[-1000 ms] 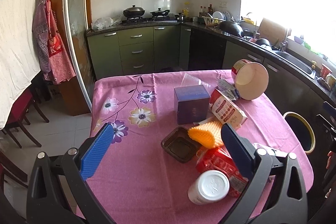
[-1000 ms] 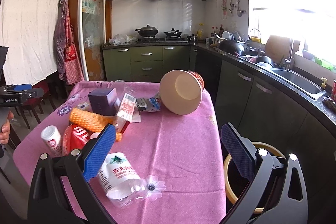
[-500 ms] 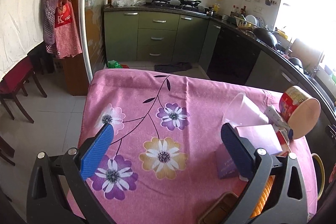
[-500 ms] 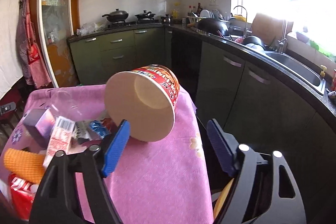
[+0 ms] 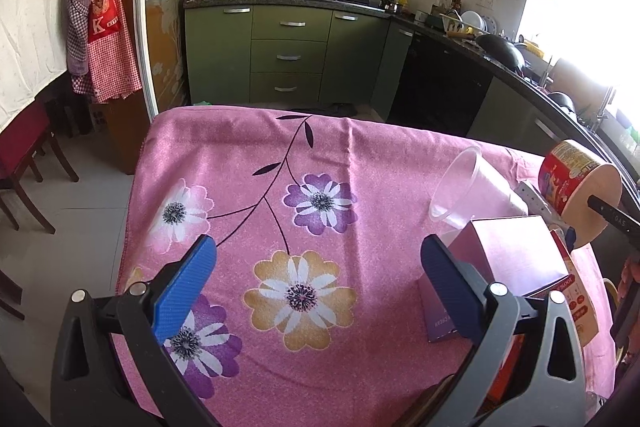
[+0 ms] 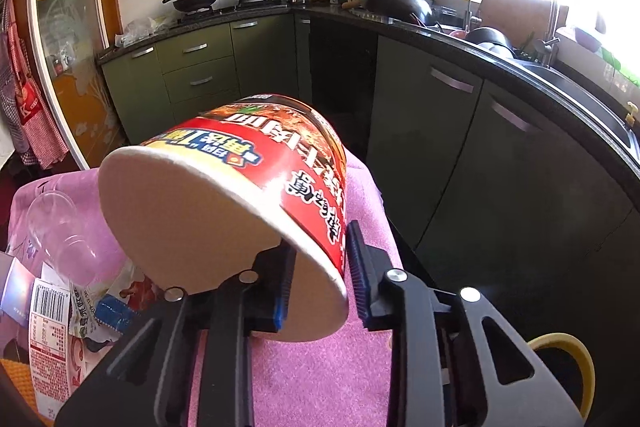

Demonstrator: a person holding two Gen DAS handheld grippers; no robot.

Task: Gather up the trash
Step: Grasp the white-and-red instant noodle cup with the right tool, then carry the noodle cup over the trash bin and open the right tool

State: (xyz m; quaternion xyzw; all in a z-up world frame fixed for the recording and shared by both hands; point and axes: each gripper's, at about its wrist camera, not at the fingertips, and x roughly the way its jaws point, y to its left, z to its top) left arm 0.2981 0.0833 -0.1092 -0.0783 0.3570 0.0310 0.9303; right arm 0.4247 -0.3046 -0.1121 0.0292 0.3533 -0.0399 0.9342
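Note:
A red instant-noodle cup (image 6: pixel 248 195) lies on its side on the pink flowered tablecloth (image 6: pixel 320 379), mouth toward me. My right gripper (image 6: pixel 320 287) is shut on the cup's lower rim, one pad inside the mouth and one outside on the wall. The cup also shows in the left wrist view (image 5: pixel 576 195) at the far right. My left gripper (image 5: pixel 316 287) is open and empty above the tablecloth (image 5: pixel 248 155). A clear plastic cup (image 5: pixel 468 187) and a purple box (image 5: pixel 512 267) lie just right of it.
A yellow-rimmed bin (image 6: pixel 568 371) stands on the floor by the table's right edge. A clear cup (image 6: pixel 68 231), a barcoded carton (image 6: pixel 52 339) and wrappers (image 6: pixel 108 311) lie left of the noodle cup. Green kitchen cabinets (image 5: pixel 288 55) stand beyond the table.
My right gripper moved forward to the noodle cup and closed on its rim. My left gripper moved slightly forward over the cloth and stayed open.

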